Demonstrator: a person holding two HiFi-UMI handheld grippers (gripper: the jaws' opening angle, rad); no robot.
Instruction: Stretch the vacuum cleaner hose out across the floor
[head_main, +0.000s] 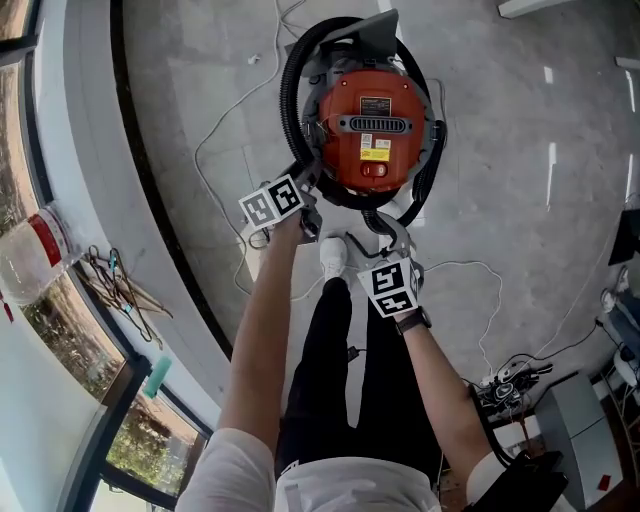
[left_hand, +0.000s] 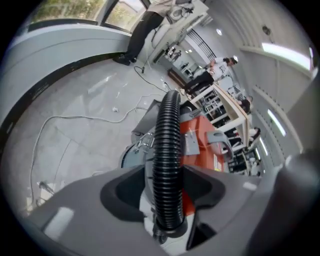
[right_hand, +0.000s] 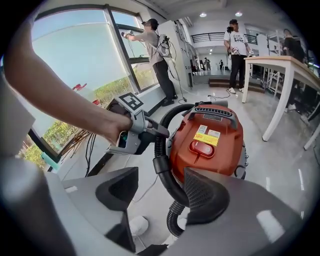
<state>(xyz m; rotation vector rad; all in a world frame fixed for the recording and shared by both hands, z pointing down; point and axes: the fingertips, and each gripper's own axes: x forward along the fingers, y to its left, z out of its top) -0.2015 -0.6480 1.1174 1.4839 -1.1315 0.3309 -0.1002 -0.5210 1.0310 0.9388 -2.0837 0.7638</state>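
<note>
- Both grippers are down at the red vacuum cleaner (head_main: 372, 130) standing on the floor (head_main: 200, 100).
- My left gripper (left_hand: 167, 185) has its jaws about halfway apart. The black ribbed hose (left_hand: 167, 150) runs straight up between them, and they aren't clamped on it.
- My right gripper (right_hand: 160, 195) is also roughly half open. The hose's bend passes right by one jaw, but nothing is gripped.
- The hose is still looped around the vacuum's body.

Vacuum body (head_main: 372, 125) blocks ahead; hose (head_main: 287, 100) rings it; open floor (head_main: 500, 120) right; cable (head_main: 203, 140) left.
</note>
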